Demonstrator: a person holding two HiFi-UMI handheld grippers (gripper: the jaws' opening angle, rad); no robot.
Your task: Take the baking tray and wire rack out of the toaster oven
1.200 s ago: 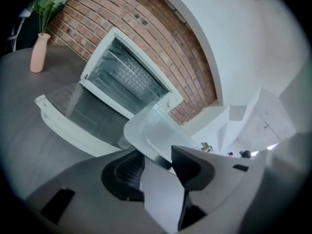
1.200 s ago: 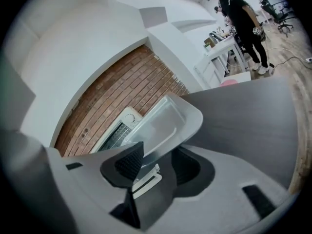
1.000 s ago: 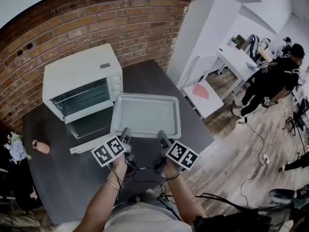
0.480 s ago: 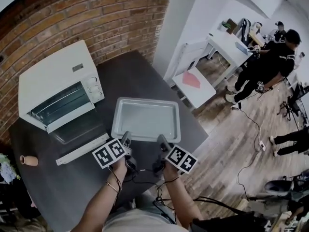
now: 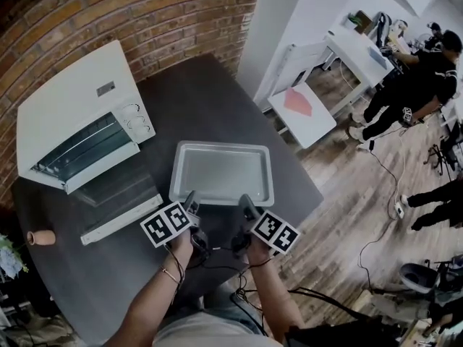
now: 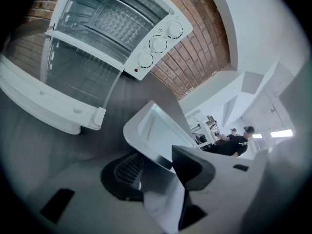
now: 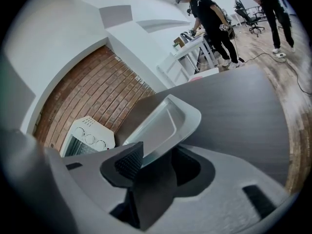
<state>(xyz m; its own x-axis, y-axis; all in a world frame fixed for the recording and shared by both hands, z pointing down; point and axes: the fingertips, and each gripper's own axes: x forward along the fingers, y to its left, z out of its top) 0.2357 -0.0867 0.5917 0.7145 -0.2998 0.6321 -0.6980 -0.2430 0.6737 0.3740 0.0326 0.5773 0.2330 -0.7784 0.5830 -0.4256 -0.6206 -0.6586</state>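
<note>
Baking tray out of oven, held at near rim by both grippers

Baking tray (image 5: 221, 172) is out of the toaster oven, over the near right part of the dark table (image 5: 108, 280), long side facing the person. It is empty, pale grey, with rounded corners. Can't tell if its underside touches the tabletop.

Left gripper (image 5: 192, 198) is clamped on the near rim, left of centre. In the left gripper view the tray (image 6: 161, 130) rim sits between the two jaws of the left gripper (image 6: 158, 161), pads pressing on it.

Right gripper (image 5: 244, 202) is clamped on the same rim, right of centre. The right gripper view shows the tray (image 7: 163, 126) edge pinched between the jaws of the right gripper (image 7: 158, 161). The two grippers are side by side, marker cubes toward the person, cables trailing back along the forearms.

Just left of the tray is the oven door (image 5: 119, 201), dropped open and lying flat with its white handle nearest. Behind it the white toaster oven (image 5: 72, 114) is angled on the table, three knobs on its right side. Wire rack (image 6: 105, 13) bars show inside the cavity.

A small brown pot (image 5: 41, 237) sits at the table's far left edge. The brick wall (image 5: 145, 13) runs behind the oven. Far right are a wood floor (image 5: 362, 194) and a person in dark clothes (image 5: 412, 85) at a white desk.
</note>
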